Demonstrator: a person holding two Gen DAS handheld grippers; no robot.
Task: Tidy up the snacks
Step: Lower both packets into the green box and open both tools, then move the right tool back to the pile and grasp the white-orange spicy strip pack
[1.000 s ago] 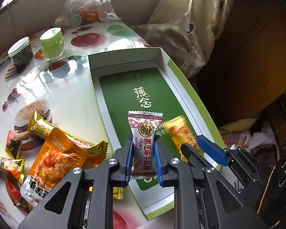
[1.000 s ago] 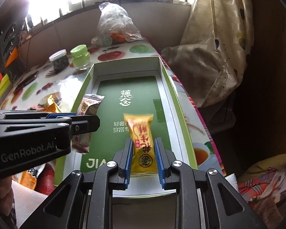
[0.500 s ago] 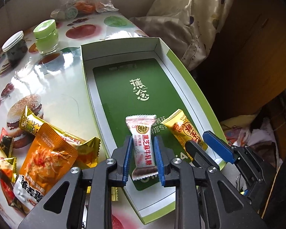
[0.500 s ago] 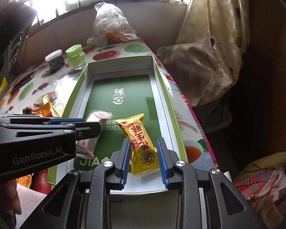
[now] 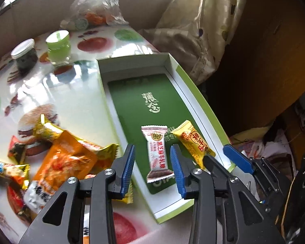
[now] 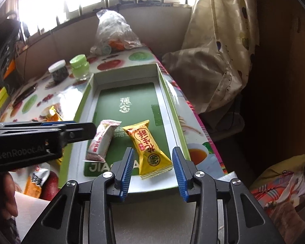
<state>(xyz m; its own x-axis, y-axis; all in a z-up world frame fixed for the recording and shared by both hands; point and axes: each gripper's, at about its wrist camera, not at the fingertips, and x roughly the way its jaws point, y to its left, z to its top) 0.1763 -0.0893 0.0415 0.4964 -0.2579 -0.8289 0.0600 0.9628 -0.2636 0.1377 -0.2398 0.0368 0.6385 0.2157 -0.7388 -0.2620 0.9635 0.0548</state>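
Left gripper point(image 5: 152, 163) is opening, its jaws clear of the white candy point(image 5: 157, 153) lying flat in the green box point(image 5: 199, 103). Right gripper point(image 6: 153, 167) is opening too, straddling the yellow candy point(image 6: 148, 146) beside it. Best to lift both straight up so no pad drags a wrapper. Loose snacks point(image 5: 57, 158) wait left of the box; two jars point(image 5: 40, 50) and a bag point(image 5: 95, 8) stand well beyond.
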